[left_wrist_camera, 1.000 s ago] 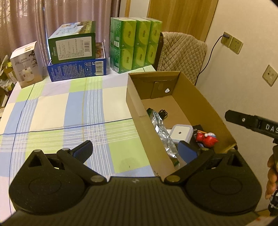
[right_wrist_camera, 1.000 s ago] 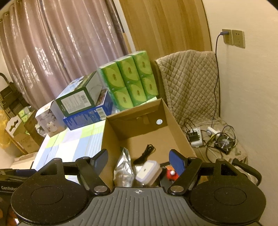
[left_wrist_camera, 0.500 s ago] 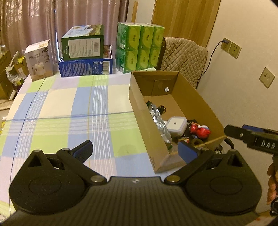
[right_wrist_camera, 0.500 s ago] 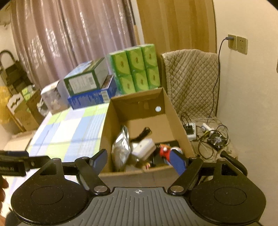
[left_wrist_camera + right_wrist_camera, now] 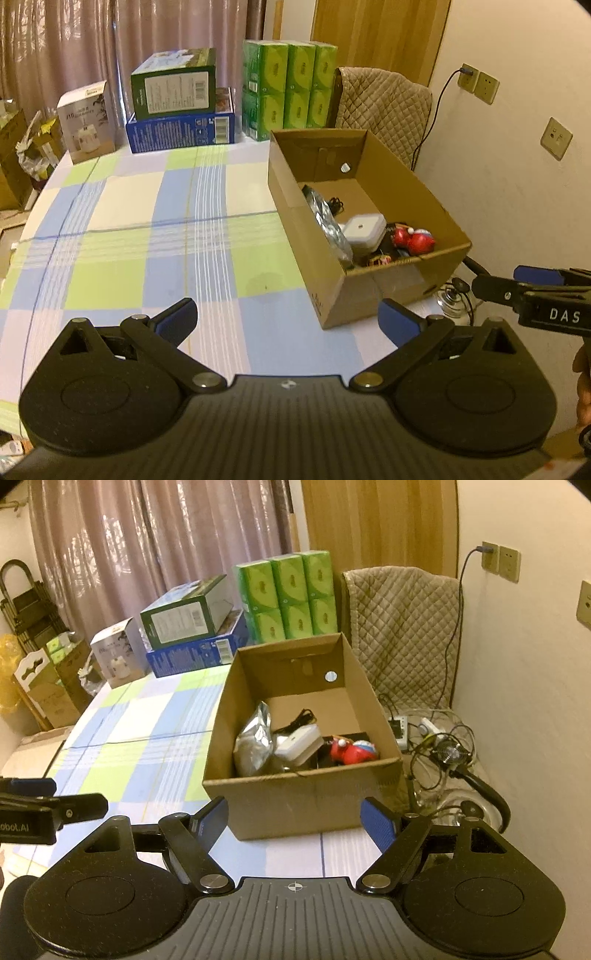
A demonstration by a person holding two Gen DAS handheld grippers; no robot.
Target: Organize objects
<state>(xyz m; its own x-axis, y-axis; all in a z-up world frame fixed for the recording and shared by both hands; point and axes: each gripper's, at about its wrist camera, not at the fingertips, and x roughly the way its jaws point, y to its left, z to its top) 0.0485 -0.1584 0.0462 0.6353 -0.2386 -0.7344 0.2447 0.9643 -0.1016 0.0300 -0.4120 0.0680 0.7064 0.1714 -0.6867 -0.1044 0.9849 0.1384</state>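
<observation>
While both claws gape empty, cardboard box (image 5: 303,794) overhangs table (image 5: 147,258) edge.

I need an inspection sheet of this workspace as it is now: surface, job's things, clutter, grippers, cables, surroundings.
Surface: checked tablecloth, mostly bare.
Job's things: cardboard box at the table's right edge holds a silver pouch, white square device, red toy and black cord.
Clutter: stacked cartons and green packs at the far edge.
Grippers: left gripper and right gripper open, empty.
Cables: tangle beside the table.
Surroundings: quilted chair, curtains.
</observation>
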